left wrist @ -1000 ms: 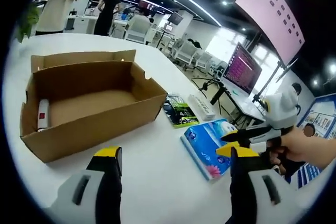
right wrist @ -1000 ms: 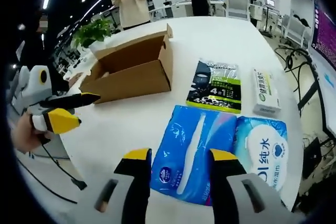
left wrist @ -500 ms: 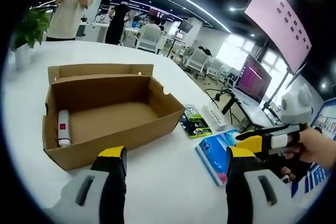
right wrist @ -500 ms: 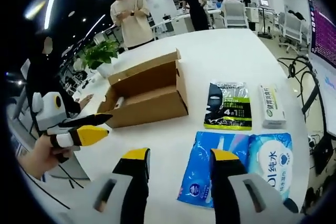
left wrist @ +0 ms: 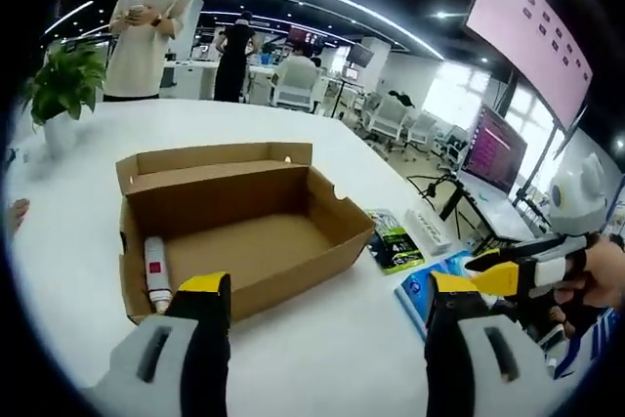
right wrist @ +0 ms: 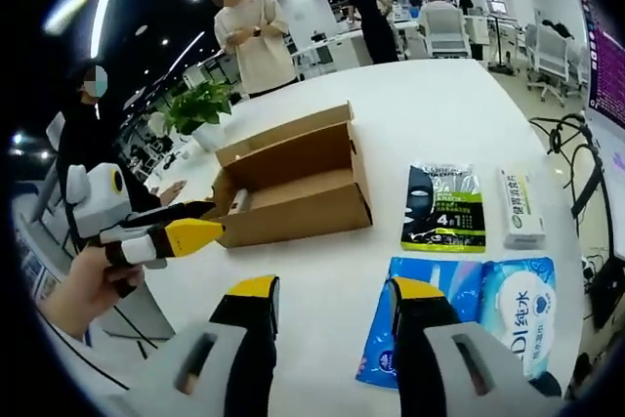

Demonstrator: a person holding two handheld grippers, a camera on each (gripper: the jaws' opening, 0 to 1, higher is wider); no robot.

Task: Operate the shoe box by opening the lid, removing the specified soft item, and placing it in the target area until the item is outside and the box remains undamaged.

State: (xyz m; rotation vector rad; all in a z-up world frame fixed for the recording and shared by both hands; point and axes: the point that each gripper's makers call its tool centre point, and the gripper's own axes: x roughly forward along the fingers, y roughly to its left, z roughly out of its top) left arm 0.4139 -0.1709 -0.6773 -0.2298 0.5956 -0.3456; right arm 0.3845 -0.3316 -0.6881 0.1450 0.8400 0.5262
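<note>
Both grippers are pulling back from the blue tissue pack (right wrist: 441,324), now lying on the table (right wrist: 322,280) outside the open shoe box (left wrist: 249,231). The left gripper (left wrist: 317,290) and right gripper (right wrist: 330,292) are keeping their jaws wide, holding nothing, so the placing is looking finished.

Left gripper (left wrist: 317,285) hovering with jaws spread and nothing between them, right gripper (right wrist: 335,290) likewise parted and unloaded, a hand (right wrist: 83,290) gripping each handle, both raised, well apart.
</note>
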